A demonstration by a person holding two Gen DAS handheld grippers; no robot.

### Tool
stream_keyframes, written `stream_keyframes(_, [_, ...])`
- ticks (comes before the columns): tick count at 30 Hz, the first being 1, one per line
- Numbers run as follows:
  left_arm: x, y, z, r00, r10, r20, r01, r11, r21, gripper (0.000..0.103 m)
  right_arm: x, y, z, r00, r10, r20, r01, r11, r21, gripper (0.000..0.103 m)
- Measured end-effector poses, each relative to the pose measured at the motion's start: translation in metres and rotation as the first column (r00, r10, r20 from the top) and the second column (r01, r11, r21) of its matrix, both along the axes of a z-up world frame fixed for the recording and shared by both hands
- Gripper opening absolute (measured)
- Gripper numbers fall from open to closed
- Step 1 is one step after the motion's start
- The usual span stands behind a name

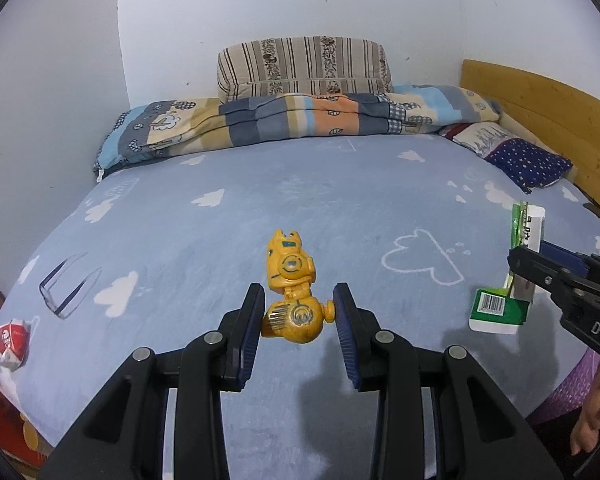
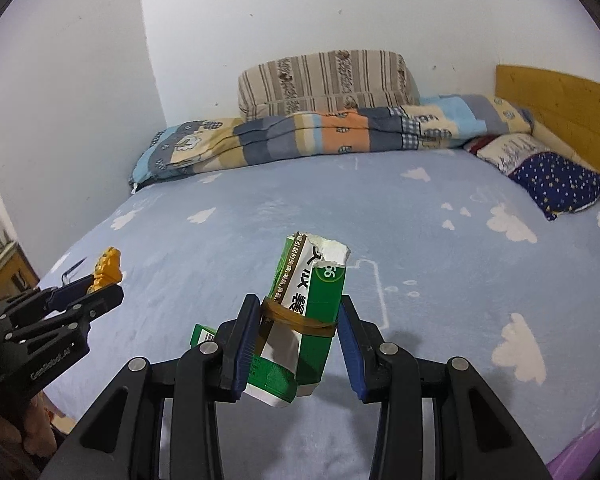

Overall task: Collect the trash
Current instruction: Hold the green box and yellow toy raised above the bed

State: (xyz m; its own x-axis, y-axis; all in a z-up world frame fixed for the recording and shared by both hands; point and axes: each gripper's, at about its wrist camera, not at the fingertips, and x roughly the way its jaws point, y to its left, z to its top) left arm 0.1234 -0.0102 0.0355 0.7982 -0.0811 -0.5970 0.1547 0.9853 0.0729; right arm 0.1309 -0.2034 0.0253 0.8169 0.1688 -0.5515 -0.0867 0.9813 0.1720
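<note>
Yellow plastic toy robot [image 1: 290, 292] sits gripped in the left gripper [image 1: 298, 312], jaws narrowed on it; the right gripper [image 2: 298, 320] clamps a torn green-and-white cardboard carton [image 2: 304, 312] above the near blue cloud-print bedsheet [image 1: 340, 200]. Both pickups look made; next, carry them to a bin, none visible

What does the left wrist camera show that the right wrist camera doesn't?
Only the left wrist view shows the crumpled red-and-white wrapper at the bed's left edge and the carton's barcode. Only the right wrist view shows the rubber band around the green carton. Both show the yellow toy robot, both tools, the striped pillow and the cloud-print sheet.
</note>
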Motion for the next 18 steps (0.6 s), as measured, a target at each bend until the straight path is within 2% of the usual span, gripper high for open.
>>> stream_keyframes(11, [-0.028, -0.006, 0.005, 0.999, -0.015, 0.034, 0.016, 1.0, -0.013, 0.034, -0.035, 0.01, 0.01, 0.999, 0.021, 0.025, -0.021, 0.999, 0.033, 0.041])
stream_keyframes(18, [-0.06, -0.014, 0.024, 0.997, -0.041, 0.072, 0.042, 0.999, -0.017, 0.034, -0.074, 0.011, 0.032, 0.998, 0.011, 0.064, -0.011, 1.0, 0.014, 0.041])
